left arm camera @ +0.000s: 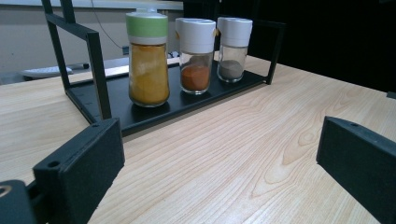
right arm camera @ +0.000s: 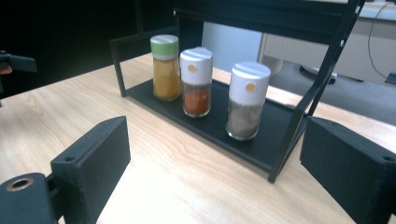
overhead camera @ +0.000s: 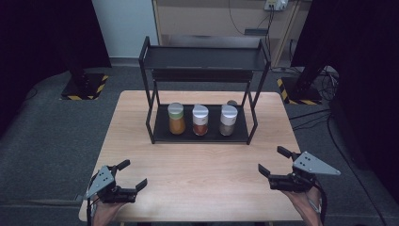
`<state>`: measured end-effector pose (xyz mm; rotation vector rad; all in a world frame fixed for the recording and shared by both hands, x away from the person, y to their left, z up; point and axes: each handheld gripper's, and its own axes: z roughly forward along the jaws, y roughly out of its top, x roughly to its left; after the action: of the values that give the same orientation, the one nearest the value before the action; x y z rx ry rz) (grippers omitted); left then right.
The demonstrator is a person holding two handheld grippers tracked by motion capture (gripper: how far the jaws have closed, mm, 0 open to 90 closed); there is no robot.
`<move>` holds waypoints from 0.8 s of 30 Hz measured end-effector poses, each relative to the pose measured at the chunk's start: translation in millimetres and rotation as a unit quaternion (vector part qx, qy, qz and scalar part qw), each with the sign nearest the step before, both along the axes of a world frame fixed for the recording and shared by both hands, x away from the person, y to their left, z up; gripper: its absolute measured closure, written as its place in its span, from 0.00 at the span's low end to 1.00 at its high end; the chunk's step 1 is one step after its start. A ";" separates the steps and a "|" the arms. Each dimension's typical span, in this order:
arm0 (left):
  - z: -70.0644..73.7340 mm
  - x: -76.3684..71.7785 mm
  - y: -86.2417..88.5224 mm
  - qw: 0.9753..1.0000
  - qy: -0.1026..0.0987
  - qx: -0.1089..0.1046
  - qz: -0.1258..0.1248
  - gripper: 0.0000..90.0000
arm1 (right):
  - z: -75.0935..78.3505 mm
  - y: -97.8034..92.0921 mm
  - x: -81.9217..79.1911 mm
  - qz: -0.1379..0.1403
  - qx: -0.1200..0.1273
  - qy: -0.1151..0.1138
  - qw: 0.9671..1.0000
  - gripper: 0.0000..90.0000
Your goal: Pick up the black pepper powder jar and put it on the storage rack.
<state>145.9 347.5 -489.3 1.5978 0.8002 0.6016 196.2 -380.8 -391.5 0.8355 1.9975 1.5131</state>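
Note:
A black two-tier rack [overhead camera: 155,129] [left arm camera: 100,79] [right arm camera: 299,126] stands at the table's far middle. On its lower shelf stand three spice jars in a row: a green-lidded yellow jar [overhead camera: 176,118] [left arm camera: 148,58] [right arm camera: 166,67], a white-lidded red jar [overhead camera: 200,120] [left arm camera: 196,53] [right arm camera: 196,81], and a white-lidded grey jar [overhead camera: 228,120] [left arm camera: 233,46] [right arm camera: 246,100]. My left gripper [overhead camera: 133,175] [left arm camera: 219,168] rests open near the front left edge. Open too, my right gripper [overhead camera: 271,161] [right arm camera: 215,172] hovers near the front right. Both hold nothing.
The wooden table [overhead camera: 197,174] has bare room between the rack and both grippers. The rack's upper shelf [overhead camera: 204,59] carries nothing. A small dark object [overhead camera: 232,102] sits behind the grey jar. Stand bases with hazard stripes [overhead camera: 84,87] flank the table on the floor.

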 end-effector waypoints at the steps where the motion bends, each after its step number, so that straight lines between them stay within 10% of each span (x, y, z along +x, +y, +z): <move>1: -0.1 0.0 0.0 1.000 0.000 0.000 0.000 0.00 | -2.1 -0.4 -1.6 -0.002 -0.001 0.001 1.000 0.10; 24: -1.0 0.1 0.7 1.000 -0.002 -0.002 0.001 0.00 | -45.9 -5.2 -8.6 -0.022 -0.001 0.018 1.000 0.10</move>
<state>146.0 348.2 -490.3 1.5917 0.7995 0.6045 187.6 -386.1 -437.4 0.9058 1.9945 1.4805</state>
